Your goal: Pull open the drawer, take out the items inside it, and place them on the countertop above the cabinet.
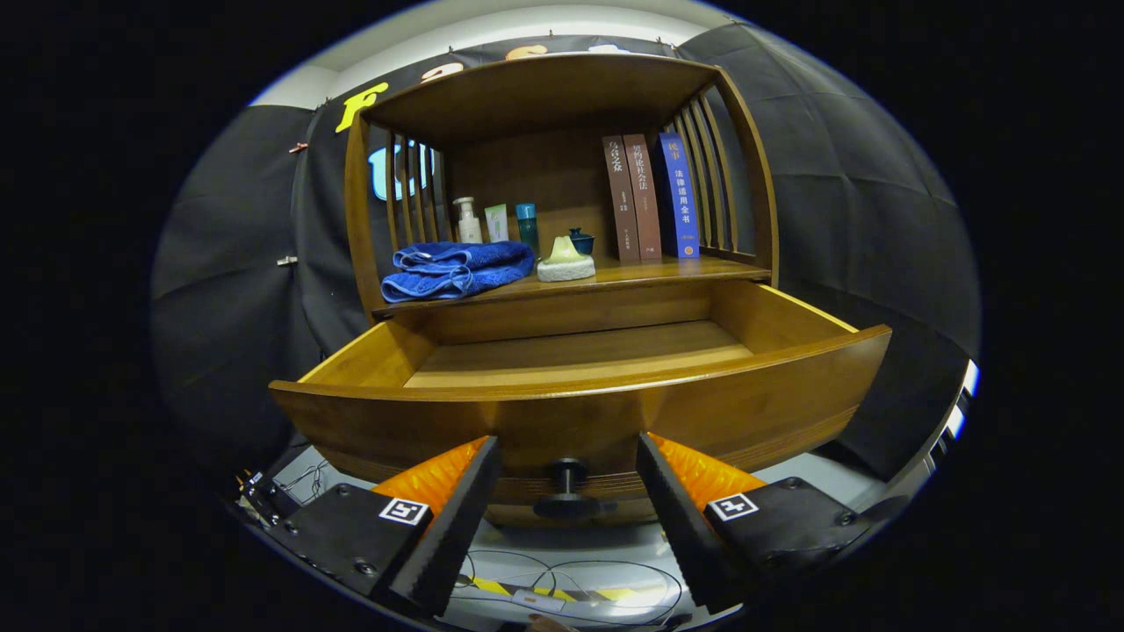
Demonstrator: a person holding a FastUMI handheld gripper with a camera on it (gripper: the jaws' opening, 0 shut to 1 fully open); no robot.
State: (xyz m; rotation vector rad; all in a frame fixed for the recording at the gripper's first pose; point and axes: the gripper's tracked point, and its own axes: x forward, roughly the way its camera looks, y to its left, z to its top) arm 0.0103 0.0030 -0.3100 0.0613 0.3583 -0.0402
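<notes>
Standing pulled well out of the wooden cabinet (562,175), the drawer (580,412) has its front panel just ahead of the gripper (568,478). Its black knob (567,493) sits between the two fingers with a clear gap on each side; the jaws are spread and grasp nothing.

Handling, judged: the drawer looks like solid wood, stiff and fairly heavy, likely needing a straight, level pull or push. The knob is small, round and smooth-looking, so it could slip under a loose pinch; the best hold would be behind its head, on the thin stem.

Countertop (667,269) above the drawer carries a folded blue towel (457,269), soft and light, best pinched across a thick fold. Beside it is a pale green and white soap-like piece (565,262), with a small dark bowl (580,240) behind. Three small bottles or tubes (494,221) stand at the back left, and three books (652,197) lean at the right.

Hidden or unclear:
- The visible part of the drawer floor is bare wood, but the strip just behind the front panel is hidden by the panel's top edge. A low item there cannot be ruled out.
- Whether the task's items are those on the countertop cannot be told.
- The cabinet below the drawer is cut off by the fingers.
- Cables (562,584) lie on the floor beneath the gripper.
</notes>
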